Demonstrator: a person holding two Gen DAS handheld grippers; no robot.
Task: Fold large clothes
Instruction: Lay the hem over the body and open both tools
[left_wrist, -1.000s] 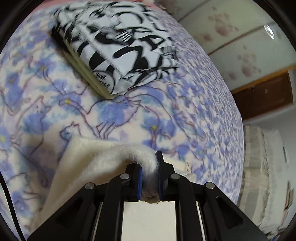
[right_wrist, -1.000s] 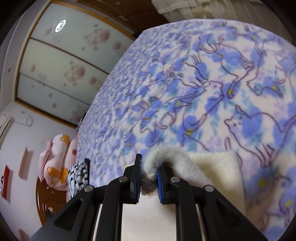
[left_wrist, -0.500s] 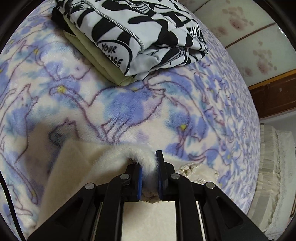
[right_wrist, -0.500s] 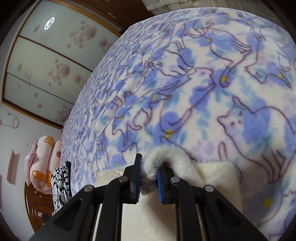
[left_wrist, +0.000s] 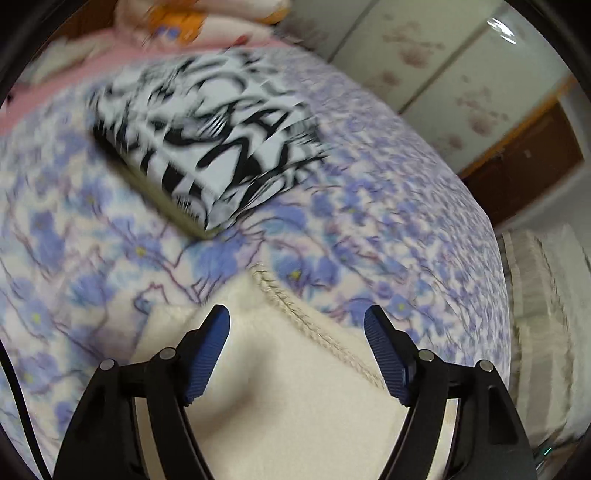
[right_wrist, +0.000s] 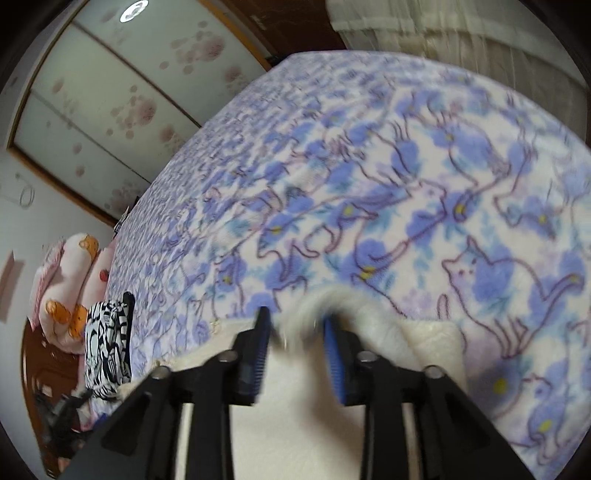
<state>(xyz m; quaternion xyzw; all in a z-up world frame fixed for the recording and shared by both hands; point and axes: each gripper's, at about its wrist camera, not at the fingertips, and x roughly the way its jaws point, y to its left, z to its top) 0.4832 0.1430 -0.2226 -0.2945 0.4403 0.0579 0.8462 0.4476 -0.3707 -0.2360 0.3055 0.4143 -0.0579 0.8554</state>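
A cream fleece garment (left_wrist: 295, 406) lies folded on the blue cat-print blanket (left_wrist: 369, 221), its knitted seam running diagonally under my left gripper (left_wrist: 295, 315). That gripper hangs just above the cloth, its jaws opening wide with nothing pressed between the blue pads (left_wrist: 218, 332). In the right wrist view, my right gripper (right_wrist: 296, 320) has its jaws opening as well. A blurred fold of the same cream garment (right_wrist: 432, 343) stands loosely between them at the garment's far edge.
A folded black-and-white printed garment (left_wrist: 214, 140) sits on the blanket beyond the cream one, also visible at far left (right_wrist: 105, 343). Pink plush toys (right_wrist: 70, 280) lie by the bed's head. Sliding doors (left_wrist: 443, 66) and a curtain (right_wrist: 443, 37) lie past the bed's edges.
Both grippers were shut on a fold of the cream garment. The left jaws have sprung wide and lifted off it; the right jaws have parted, with the fold still between them.
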